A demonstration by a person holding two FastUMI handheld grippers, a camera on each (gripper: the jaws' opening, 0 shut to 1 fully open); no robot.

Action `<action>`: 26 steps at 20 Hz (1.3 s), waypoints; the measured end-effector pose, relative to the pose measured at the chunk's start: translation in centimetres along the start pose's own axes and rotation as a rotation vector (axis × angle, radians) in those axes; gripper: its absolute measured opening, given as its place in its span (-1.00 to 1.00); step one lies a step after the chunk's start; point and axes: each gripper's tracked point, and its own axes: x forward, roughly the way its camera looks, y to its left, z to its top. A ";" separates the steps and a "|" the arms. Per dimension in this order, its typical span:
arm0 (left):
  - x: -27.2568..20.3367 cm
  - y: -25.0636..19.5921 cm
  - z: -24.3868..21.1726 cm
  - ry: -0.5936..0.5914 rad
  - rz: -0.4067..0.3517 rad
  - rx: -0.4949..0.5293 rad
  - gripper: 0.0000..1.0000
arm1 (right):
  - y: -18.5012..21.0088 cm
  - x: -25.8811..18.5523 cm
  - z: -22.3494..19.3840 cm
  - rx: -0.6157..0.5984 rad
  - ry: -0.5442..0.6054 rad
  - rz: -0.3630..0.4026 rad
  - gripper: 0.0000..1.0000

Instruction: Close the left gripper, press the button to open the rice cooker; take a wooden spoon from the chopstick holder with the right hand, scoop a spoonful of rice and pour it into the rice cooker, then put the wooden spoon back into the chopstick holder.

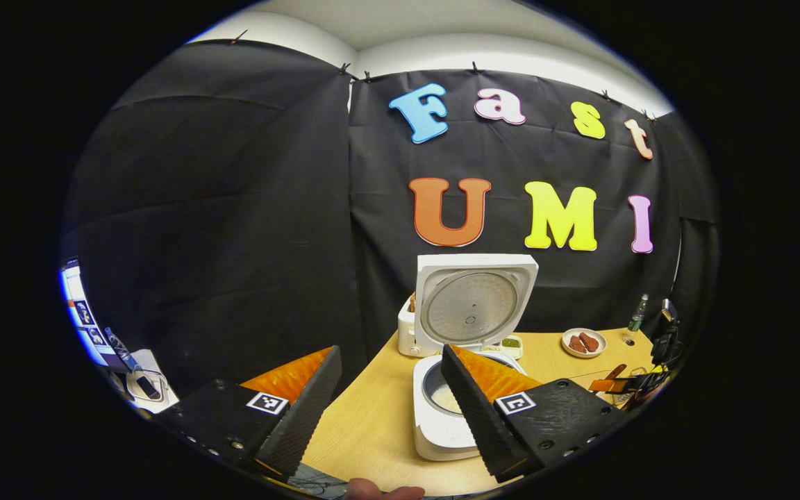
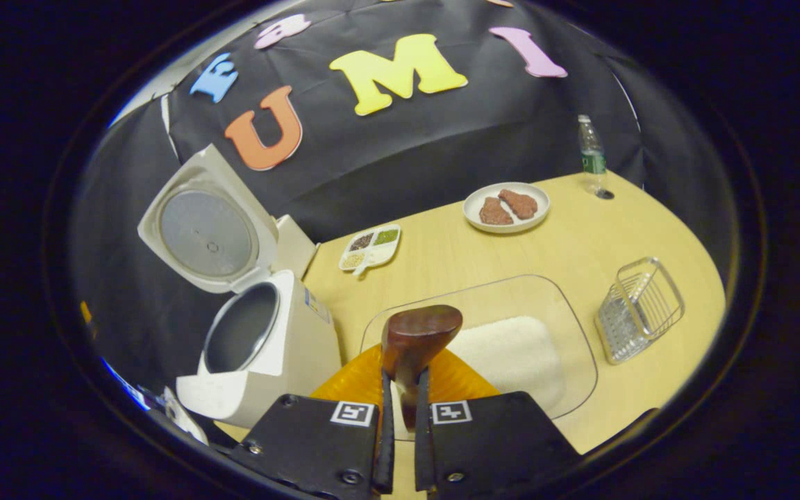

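Pale wooden tabletop [image 2: 580,243] is carrying the whole arrangement before the black cloth wall. My right gripper [image 2: 400,417] is clamping the wooden spoon [image 2: 417,340] by its handle, both fingers pressing on it, the bowl poised above the clear tray [image 2: 573,347] of rice [image 2: 511,354]. Just left of the tray the rice cooker [image 2: 268,347] is standing with its lid [image 2: 205,232] raised. My left gripper [image 1: 389,410] is hanging spread open, holding nothing, near the cooker's front.

The wooden table [image 2: 580,257] bears rice cooker [image 2: 268,354], plate [image 2: 506,207], wire basket [image 2: 639,309].
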 end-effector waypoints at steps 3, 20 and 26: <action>-0.1 -1.3 0.4 -0.006 -0.012 0.015 0.87 | -1.8 0.1 0.7 0.179 0.007 0.029 -0.66; -1.6 -8.2 2.4 -0.038 -0.038 0.007 0.88 | -6.5 -6.0 7.3 0.826 -0.104 0.286 -0.67; -2.8 -5.3 1.5 -0.060 0.008 0.013 0.88 | 2.9 -6.6 11.9 0.818 -0.069 0.448 -0.67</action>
